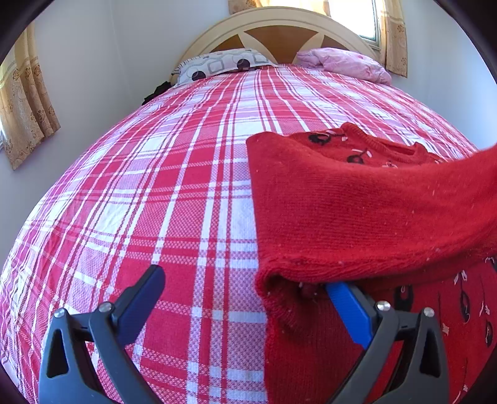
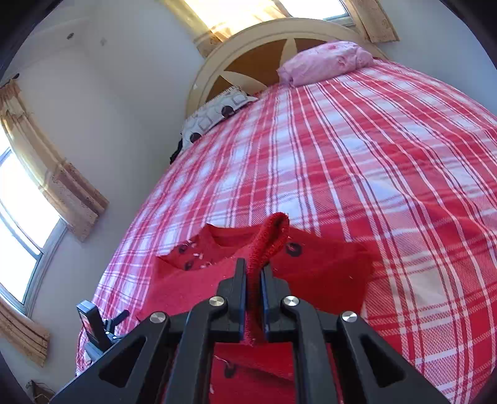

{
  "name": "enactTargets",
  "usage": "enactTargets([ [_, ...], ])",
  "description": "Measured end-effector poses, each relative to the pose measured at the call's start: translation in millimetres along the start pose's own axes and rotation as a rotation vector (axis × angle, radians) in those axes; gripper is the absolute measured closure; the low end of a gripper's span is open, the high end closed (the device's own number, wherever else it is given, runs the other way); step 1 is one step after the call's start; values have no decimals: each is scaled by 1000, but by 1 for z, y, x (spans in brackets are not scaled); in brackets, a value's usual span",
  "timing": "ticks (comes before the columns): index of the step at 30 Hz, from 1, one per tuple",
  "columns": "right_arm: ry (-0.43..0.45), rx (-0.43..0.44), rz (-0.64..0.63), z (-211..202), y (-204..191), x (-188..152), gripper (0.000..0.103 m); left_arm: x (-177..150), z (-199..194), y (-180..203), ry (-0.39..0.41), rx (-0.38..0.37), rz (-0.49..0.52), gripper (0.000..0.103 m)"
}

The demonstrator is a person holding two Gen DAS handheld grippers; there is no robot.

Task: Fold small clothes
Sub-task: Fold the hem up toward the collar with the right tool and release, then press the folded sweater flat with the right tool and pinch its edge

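A small red knitted sweater [image 1: 357, 202] with dark cherry motifs lies on the plaid bed, its sleeve drawn across the body. My left gripper [image 1: 245, 282] is open at the sweater's left edge; its right finger [image 1: 351, 307] sits under the folded sleeve edge, its left finger on bare bedspread. In the right wrist view the sweater [image 2: 326, 267] lies below my right gripper [image 2: 253, 267], which is shut on the ribbed sleeve cuff [image 2: 270, 236] and holds it up above the body.
The red and white plaid bedspread [image 1: 161, 192] covers the whole bed. A patterned pillow [image 1: 217, 63] and a pink pillow [image 1: 344, 62] lie by the cream headboard [image 1: 279, 21]. White walls and curtained windows surround the bed. The left gripper's body [image 2: 93, 329] shows at lower left.
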State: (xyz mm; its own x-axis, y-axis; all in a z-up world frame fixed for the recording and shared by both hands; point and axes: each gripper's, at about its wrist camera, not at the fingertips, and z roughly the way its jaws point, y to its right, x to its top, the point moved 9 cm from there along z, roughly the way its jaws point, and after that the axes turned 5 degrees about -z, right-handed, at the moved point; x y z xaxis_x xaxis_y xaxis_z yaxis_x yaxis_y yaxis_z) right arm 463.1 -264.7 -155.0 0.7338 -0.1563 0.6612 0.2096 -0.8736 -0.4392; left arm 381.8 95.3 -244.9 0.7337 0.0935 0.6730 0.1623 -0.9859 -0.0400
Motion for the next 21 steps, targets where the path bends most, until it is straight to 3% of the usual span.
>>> enactTargets([
  [4, -131, -49, 14, 26, 24, -31, 95, 0, 0, 0, 1, -1, -1, 0],
  [8, -136, -121, 41, 28, 55, -52, 94, 0, 0, 0, 0, -4, -2, 0],
  [10, -129, -160, 52, 23, 66, -57, 85, 0, 0, 1, 0, -5, -1, 0],
  [12, -121, -177, 61, 18, 72, -60, 45, 0, 0, 1, -1, -8, -3, 0],
  [13, -110, -175, 69, 13, 74, -61, 38, 0, 0, 1, -1, -8, -3, 0],
  [21, -40, -169, -51, -5, 31, -57, 38, -11, -27, -5, 21, -31, 7, 0],
])
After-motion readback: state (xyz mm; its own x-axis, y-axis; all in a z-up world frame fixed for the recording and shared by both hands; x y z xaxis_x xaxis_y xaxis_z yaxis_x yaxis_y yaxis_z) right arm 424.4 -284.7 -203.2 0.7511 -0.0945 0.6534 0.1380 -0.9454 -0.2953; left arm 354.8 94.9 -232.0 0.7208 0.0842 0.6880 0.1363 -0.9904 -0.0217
